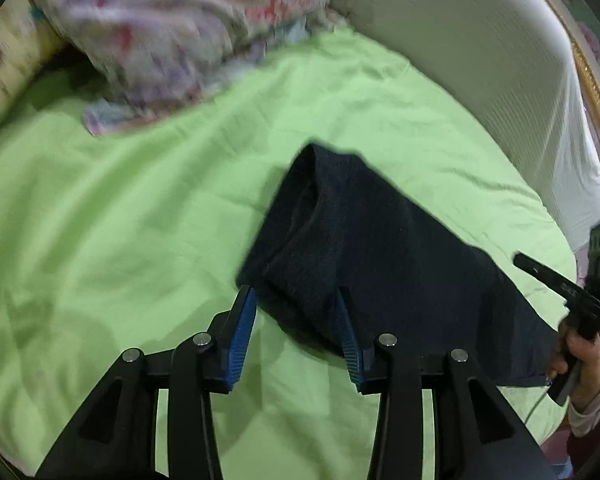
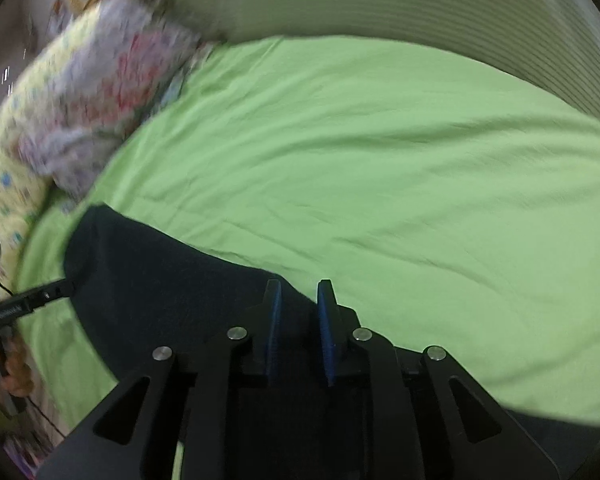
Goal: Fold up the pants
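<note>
Dark navy pants [image 1: 364, 248] lie folded lengthwise on the green bed sheet [image 1: 120, 220]. My left gripper [image 1: 296, 300] is open, its blue-padded fingers straddling the near corner of the pants without closing on it. In the right wrist view the pants [image 2: 160, 284] stretch from lower middle to the left. My right gripper [image 2: 298, 292] has its jaws narrowly apart over the pants' edge, and the frames do not show whether cloth is pinched between them. The right gripper also shows at the far right of the left wrist view [image 1: 572, 292], held in a hand.
A crumpled floral blanket [image 1: 160, 28] and a yellow patterned pillow [image 2: 8, 184] lie at the head of the bed. A white ribbed headboard [image 1: 500, 72] curves along the far side. The green sheet [image 2: 380, 168] spreads wide beyond the pants.
</note>
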`<state>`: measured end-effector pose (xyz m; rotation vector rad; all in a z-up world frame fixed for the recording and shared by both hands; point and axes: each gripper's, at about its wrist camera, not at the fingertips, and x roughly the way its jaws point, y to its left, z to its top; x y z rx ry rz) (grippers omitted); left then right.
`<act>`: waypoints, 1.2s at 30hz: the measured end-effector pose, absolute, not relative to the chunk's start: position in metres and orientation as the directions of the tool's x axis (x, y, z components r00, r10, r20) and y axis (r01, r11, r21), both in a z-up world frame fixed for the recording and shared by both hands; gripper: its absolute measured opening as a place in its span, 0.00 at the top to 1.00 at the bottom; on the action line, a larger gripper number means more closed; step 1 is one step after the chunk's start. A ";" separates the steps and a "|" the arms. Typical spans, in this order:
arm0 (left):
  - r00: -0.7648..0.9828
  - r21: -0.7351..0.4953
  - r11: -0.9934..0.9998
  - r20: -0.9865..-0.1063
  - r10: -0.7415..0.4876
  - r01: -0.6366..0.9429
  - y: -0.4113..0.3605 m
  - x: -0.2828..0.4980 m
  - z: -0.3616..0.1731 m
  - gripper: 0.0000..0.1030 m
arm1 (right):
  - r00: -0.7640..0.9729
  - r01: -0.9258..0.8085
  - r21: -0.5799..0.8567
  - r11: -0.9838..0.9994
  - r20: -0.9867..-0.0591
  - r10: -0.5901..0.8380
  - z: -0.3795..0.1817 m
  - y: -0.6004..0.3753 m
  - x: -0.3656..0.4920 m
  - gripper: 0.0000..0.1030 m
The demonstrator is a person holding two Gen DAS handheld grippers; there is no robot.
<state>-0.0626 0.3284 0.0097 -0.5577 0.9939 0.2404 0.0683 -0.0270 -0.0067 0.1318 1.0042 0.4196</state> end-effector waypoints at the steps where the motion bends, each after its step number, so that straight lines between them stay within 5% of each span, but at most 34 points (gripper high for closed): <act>1: 0.552 -0.342 0.838 -0.832 -0.059 -0.425 0.328 -0.065 0.018 0.60 | 0.474 -0.261 0.316 0.912 -0.781 0.407 -0.004 -0.036 0.062 0.77; 10: 0.586 -0.360 0.926 -0.777 -0.231 -0.112 0.252 -0.026 0.063 0.56 | 0.549 -0.048 0.382 0.923 -0.762 0.344 -0.005 -0.131 -0.017 0.76; 14: 0.517 -0.359 0.929 -0.780 -0.353 0.091 0.182 -0.003 0.064 0.54 | 0.574 0.090 0.428 0.899 -0.760 0.304 -0.015 -0.177 -0.055 0.61; 21: 0.363 -0.321 0.863 -0.807 -0.465 0.391 0.064 0.010 0.057 0.54 | 0.621 0.277 0.472 0.837 -0.753 0.218 -0.026 -0.240 -0.115 0.60; 36: 0.138 -0.162 0.650 -0.912 -0.385 0.742 -0.088 0.039 0.000 0.54 | 0.660 0.420 0.554 0.719 -0.730 0.178 -0.053 -0.299 -0.137 0.60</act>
